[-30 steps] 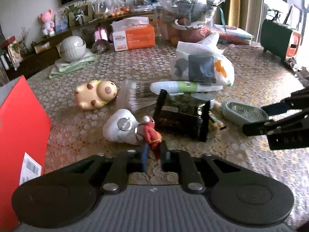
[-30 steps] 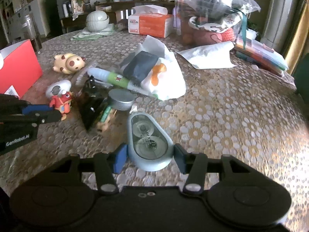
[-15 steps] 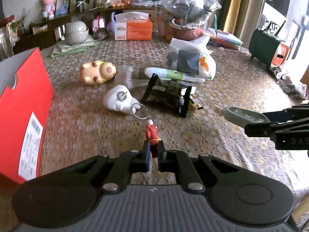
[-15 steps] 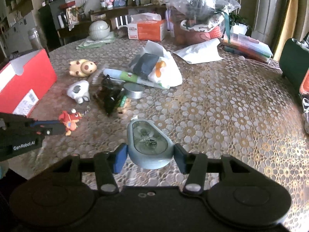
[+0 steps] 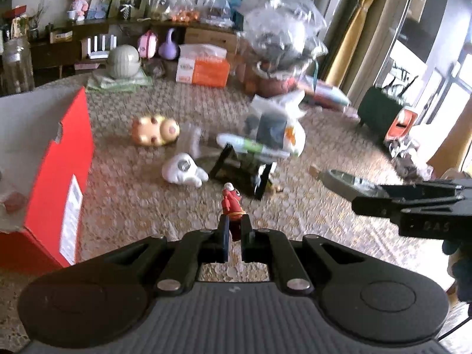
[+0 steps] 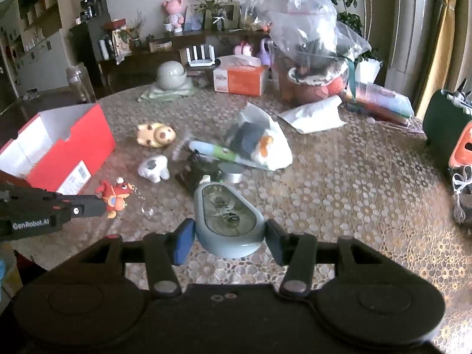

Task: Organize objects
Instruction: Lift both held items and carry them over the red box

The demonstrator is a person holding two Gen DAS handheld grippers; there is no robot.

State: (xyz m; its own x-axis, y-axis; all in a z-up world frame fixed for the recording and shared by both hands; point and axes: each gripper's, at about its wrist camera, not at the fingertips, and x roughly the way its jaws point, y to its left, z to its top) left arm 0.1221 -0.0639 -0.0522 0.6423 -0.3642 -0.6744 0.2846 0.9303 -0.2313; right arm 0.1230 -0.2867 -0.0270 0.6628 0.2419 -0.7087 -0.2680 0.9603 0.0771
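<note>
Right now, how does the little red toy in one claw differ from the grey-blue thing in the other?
The red toy keychain is a small, bright figure pinched in the left gripper. The grey-blue tape dispenser is larger, smooth and teardrop-shaped, with a clear window, and it fills the right gripper. The keychain trails a ring; the dispenser does not. Both are held above the table.

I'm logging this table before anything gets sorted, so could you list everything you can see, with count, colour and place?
Box: one, red, open, table's left.
Dragon keychain: one, red, held in the left tool, ring dangling.
Tape dispenser: one, grey-blue, held in the right tool.
Spotted toy: one, yellow and brown, beside the box.
White toy: one, nearer than the spotted toy.
Tube: one, white and green, mid-table.
Printed bag: one, white, behind the tube.
Dark packet: one, black, table centre.
Tissue box: one, orange and white, far edge.
Left tool: shut on the keychain.
Right tool: shut on the dispenser.
</note>
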